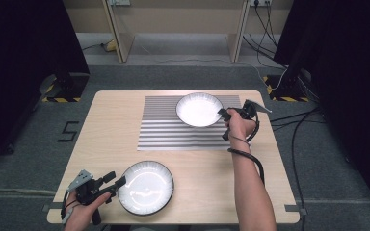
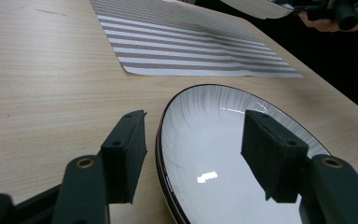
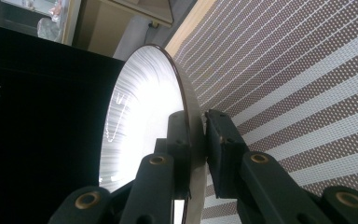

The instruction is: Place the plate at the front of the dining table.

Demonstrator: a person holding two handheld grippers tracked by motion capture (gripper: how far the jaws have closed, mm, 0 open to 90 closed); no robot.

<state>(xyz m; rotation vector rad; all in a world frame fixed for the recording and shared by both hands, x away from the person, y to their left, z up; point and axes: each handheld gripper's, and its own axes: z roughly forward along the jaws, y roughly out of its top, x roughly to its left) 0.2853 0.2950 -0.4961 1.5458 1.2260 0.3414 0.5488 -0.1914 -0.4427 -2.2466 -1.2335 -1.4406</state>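
I'm pinching the far plate [image 1: 199,109] by its rim over the striped mat [image 1: 164,130] with the right gripper [image 3: 196,135] fingers, the left gripper [image 2: 193,154] fingers gaping astride the near plate [image 1: 146,186] rim on the counter [image 1: 96,144] — such a thin edge-grip risks slipping, I reckon.

White plate [image 1: 147,187] flat near table front; second plate [image 1: 199,109] over striped mat, perhaps lifted.

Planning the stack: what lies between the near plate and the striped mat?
Only bare table between the near plate and striped mat, seen in the high view.
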